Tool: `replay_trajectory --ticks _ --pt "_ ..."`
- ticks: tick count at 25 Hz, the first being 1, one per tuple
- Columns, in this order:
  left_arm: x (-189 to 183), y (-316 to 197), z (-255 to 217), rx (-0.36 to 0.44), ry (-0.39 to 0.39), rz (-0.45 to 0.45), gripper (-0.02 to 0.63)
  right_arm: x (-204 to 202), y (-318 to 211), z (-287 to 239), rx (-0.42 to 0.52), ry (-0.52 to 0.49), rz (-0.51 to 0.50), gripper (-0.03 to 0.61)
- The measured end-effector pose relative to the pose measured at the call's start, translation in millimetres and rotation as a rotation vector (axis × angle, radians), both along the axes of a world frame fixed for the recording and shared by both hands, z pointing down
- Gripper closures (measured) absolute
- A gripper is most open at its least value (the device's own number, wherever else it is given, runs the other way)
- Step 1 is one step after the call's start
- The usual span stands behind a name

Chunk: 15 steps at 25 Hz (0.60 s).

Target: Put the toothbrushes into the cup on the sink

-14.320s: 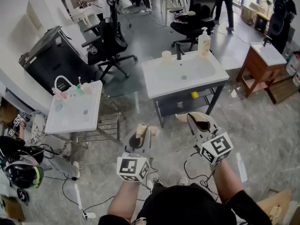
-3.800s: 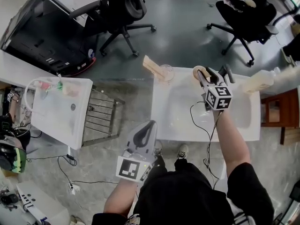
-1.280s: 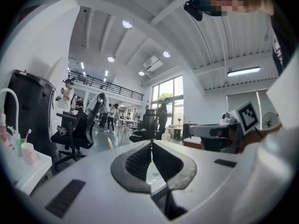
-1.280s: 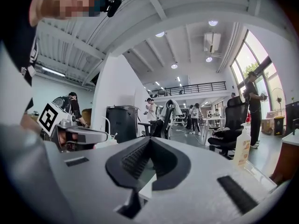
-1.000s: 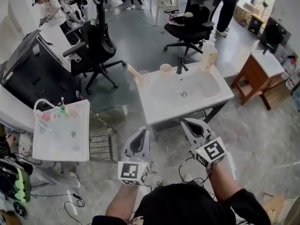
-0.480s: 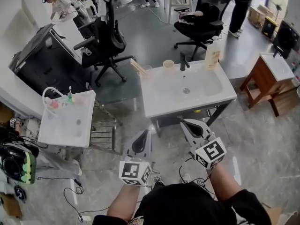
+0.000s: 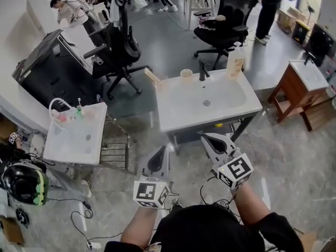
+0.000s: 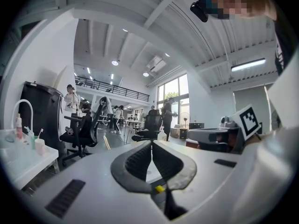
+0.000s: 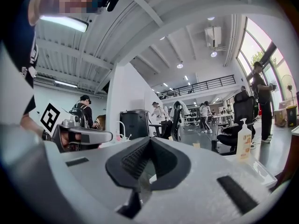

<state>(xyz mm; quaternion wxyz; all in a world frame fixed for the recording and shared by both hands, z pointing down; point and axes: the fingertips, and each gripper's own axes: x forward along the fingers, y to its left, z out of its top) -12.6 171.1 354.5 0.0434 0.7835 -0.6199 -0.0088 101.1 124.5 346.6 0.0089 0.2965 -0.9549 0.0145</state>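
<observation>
Claws shut, empty: L claw (image 7: 163, 149), R claw (image 7: 207, 138), short of sink (image 7: 178, 108).

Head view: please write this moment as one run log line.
left gripper: shut, empty | right gripper: shut, empty | toothbrush: in cup on sink | grippers: away from sink

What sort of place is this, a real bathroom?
Probably not: it looks like an open office or lab. A freestanding sink stands on a grey floor among office chairs, with a second sink nearby.
</observation>
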Motion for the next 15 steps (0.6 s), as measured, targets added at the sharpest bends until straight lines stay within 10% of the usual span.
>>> replay_trajectory --ticks 15 --pt "-0.7 1.6 -1.6 0.006 0.004 0.005 0.604 -2.9 3.0 -2.1 0.003 0.001 0.0 0.572"
